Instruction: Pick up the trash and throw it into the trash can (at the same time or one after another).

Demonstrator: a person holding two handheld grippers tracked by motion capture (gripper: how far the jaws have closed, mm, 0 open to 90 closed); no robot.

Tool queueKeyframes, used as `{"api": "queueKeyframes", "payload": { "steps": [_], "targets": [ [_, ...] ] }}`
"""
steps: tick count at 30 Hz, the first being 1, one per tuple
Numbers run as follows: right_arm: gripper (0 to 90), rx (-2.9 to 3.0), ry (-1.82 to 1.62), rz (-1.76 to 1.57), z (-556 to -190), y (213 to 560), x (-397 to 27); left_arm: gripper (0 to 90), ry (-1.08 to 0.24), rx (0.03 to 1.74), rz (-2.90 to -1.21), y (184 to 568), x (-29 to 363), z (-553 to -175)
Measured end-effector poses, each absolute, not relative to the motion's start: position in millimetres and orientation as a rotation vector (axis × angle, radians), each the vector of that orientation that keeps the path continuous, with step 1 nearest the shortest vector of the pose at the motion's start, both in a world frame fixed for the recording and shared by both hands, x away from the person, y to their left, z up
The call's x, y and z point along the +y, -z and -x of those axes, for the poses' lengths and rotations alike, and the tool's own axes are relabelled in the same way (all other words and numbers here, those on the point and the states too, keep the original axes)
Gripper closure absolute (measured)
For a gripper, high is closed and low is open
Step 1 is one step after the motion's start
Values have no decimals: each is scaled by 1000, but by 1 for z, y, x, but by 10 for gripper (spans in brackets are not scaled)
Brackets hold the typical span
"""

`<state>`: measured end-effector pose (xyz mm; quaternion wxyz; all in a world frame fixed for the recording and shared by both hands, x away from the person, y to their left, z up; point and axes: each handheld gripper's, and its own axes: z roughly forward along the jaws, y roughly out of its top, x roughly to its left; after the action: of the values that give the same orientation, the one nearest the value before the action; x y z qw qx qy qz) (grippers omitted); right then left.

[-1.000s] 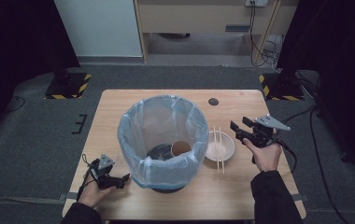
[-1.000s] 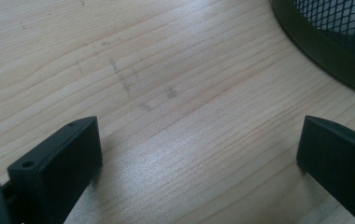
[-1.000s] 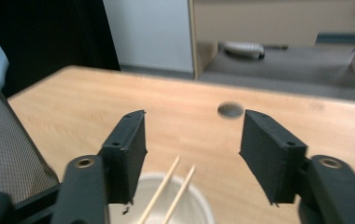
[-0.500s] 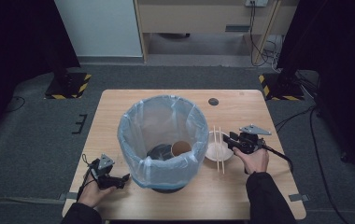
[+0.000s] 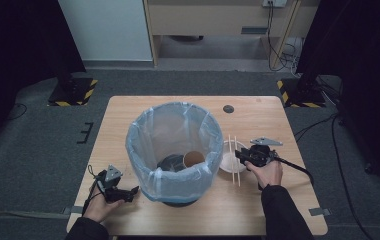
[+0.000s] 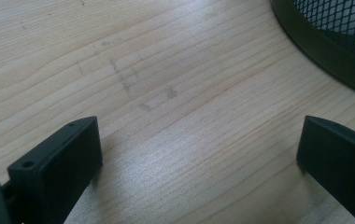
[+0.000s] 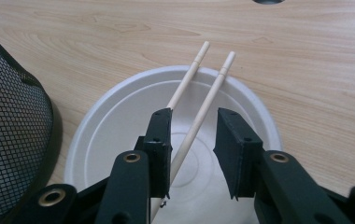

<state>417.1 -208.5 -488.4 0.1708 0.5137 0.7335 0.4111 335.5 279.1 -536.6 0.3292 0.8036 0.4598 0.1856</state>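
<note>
One tabletop. One mesh bin with plastic liner, centre of tabletop. Inside it: one brown cup, one dark round item. One white bowl toward right edge. Two chopsticks across bowl. One dark disc near far edge. Two tools: left tool, right tool.

Nothing readable anywhere here, no labels, brands or numbers on anything. Closest thing to a sign is the yellow-black hazard striping on the floor at about 10 o'clock.
</note>
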Motion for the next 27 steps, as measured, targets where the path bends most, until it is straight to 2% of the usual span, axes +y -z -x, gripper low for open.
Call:
{"api": "queueKeyframes", "payload": {
  "steps": [16,27],
  "targets": [
    [769,2097,-1148,-1566,-419,494,-208,0,-486,1203,-2103,537,279,-335],
    [786,2092,-1145,-1605,-419,495,-208,0,-486,1203,-2103,537,279,-335]
  ]
}}
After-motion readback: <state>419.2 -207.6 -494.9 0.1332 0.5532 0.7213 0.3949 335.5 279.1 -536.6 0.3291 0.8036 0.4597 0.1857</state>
